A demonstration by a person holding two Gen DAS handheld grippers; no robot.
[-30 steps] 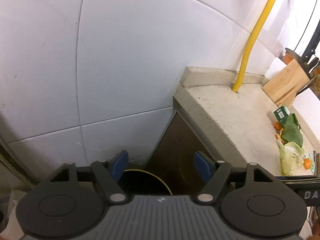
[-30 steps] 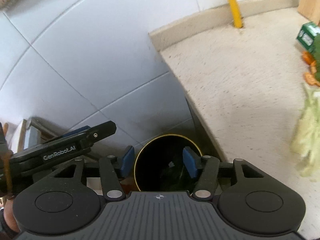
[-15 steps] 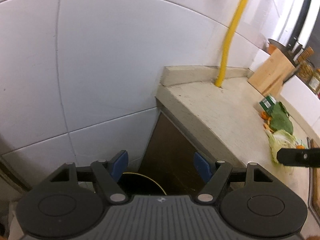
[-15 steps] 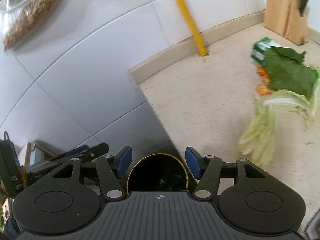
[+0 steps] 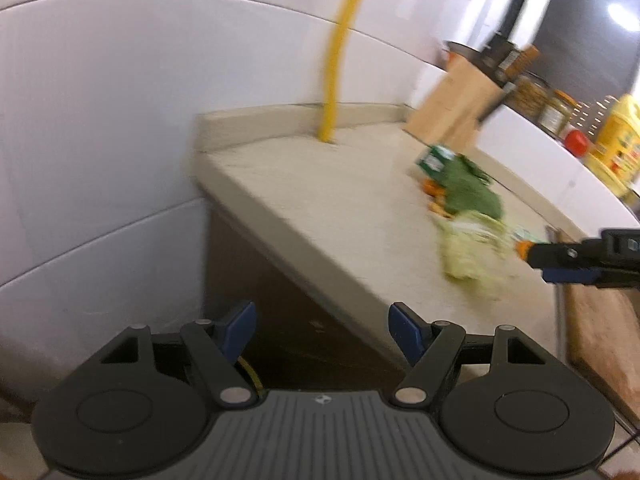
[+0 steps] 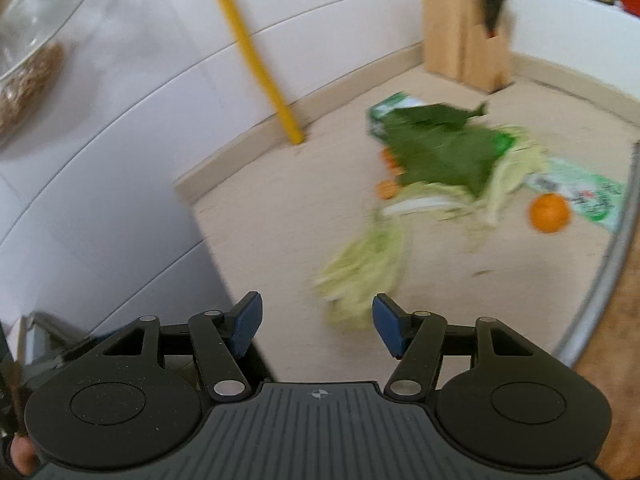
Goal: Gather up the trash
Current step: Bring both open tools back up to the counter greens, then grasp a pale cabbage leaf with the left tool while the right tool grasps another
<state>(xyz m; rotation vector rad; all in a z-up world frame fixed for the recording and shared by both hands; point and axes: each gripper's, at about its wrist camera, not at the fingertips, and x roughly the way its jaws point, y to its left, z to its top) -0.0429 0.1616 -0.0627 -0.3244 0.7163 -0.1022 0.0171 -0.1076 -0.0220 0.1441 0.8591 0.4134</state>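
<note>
Right gripper (image 6: 316,326) swung over counter (image 6: 280,216), jaws apart

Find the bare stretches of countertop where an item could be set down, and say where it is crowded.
Free: the countertop between its wall-side edge, the yellow pipe and the pale cabbage leaves. Crowded: toward the knife block, where the dark green leaf, green cartons and orange lie clustered.
</note>
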